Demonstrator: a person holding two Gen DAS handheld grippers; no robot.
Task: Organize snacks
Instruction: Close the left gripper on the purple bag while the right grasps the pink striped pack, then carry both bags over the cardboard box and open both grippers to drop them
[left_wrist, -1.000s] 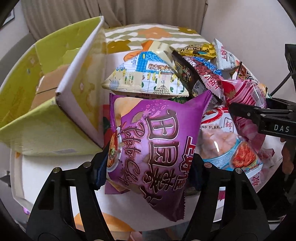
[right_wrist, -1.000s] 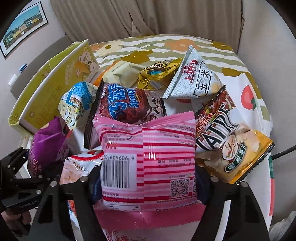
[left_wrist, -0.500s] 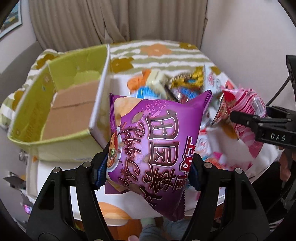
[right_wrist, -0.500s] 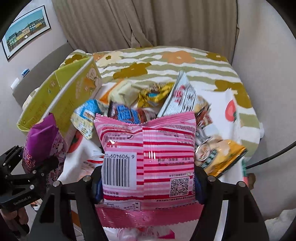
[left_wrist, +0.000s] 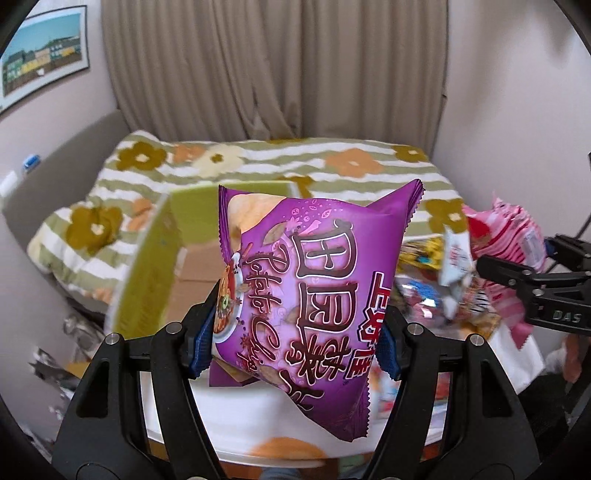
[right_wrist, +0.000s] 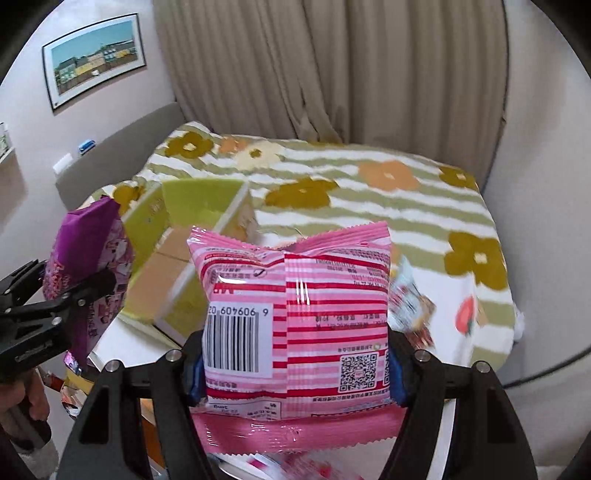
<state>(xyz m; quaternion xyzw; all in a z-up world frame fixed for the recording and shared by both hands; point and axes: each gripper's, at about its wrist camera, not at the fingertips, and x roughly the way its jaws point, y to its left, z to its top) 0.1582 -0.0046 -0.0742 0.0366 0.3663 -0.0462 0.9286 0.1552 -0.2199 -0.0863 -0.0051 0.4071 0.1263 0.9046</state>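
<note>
The left gripper (left_wrist: 295, 339) is clamped on a purple chip bag (left_wrist: 314, 280), blue pads pressing both sides of its lower half, so most of the bag stands above the jaws. The right gripper (right_wrist: 295, 362) is closed the same way on a pink striped snack pack (right_wrist: 295, 314), barcode side toward the camera, its crimped bottom edge hanging below the pads. Each tool carries one bag, two in all, both held above the table. One yellow-green cardboard box (right_wrist: 177, 229) sits open behind and to the left of the bags, its brown floor showing. A blurred heap of loose snack packets (left_wrist: 436, 280) lies to the right of the purple bag; their number cannot be told. A white tabletop (left_wrist: 258, 417) lies below, a bed with a striped flowered blanket (right_wrist: 369, 192) beyond it, beige curtains (left_wrist: 277, 66) and a framed picture (right_wrist: 96, 55) on the wall
</note>
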